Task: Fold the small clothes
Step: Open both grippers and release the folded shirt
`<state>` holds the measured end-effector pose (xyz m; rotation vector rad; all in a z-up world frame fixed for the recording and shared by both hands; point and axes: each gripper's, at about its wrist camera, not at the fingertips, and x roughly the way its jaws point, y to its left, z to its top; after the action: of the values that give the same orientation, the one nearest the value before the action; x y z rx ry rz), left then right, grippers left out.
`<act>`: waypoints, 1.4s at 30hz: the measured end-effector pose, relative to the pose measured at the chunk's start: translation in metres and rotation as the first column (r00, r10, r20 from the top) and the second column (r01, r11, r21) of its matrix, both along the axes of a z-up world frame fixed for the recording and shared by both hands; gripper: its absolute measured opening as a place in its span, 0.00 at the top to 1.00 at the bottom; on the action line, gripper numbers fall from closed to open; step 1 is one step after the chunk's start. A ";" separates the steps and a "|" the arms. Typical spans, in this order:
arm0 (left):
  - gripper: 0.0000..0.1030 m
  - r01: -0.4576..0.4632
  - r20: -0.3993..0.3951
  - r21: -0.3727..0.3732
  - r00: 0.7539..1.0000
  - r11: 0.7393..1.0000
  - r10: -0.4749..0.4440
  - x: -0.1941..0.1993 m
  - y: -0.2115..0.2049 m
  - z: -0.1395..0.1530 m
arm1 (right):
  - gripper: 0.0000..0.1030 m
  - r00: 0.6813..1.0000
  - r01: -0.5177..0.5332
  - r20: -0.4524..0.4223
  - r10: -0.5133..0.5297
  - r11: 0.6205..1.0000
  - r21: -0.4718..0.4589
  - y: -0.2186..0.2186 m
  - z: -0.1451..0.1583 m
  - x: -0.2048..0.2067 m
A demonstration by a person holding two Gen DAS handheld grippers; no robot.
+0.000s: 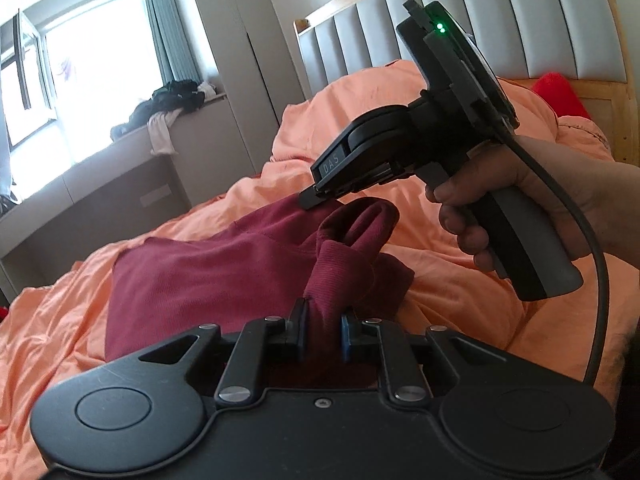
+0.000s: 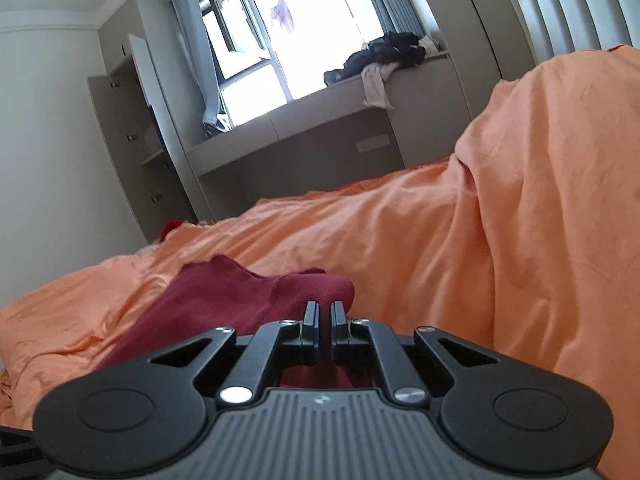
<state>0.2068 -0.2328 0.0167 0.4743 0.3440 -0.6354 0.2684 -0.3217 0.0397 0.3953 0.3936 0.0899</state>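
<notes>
A dark red knitted garment [image 1: 208,280] lies spread on an orange bed cover [image 1: 460,280]. One corner is bunched and lifted.

Home bedroom. Bed with rumpled orange duvet [image 2: 400,240] under and ahead of the tool, padded grey headboard [image 1: 480,20] to its right, curtained window [image 2: 260,40] ahead, clothes pile [image 2: 384,56] on the sill bench, wardrobe [image 2: 132,152] ahead-left.

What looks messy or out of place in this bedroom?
A heap of dark clothes sprawls on the window ledge, a pale garment drooping over its edge. The orange duvet is rumpled and bunched.
</notes>
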 end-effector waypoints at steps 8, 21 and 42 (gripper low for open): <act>0.75 -0.017 -0.109 -0.088 0.994 0.996 0.007 0.011 0.009 0.008 | 0.90 0.998 -0.001 -0.071 0.001 1.000 0.002 -0.001 -0.011 0.004; 0.20 -0.032 -0.202 -0.244 0.979 0.969 -0.018 0.011 0.030 0.036 | 0.55 0.997 0.017 -0.068 -0.018 1.000 -0.011 -0.004 -0.009 -0.006; 0.01 -0.451 -0.345 -0.281 0.871 0.847 0.350 0.060 0.121 0.024 | 0.00 0.974 -0.186 -0.160 0.161 0.970 -0.155 0.021 -0.016 -0.032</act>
<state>0.2670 -0.1118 0.0405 -0.0467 0.5713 -0.3336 0.2363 -0.3003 0.0236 0.1991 0.5768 0.1979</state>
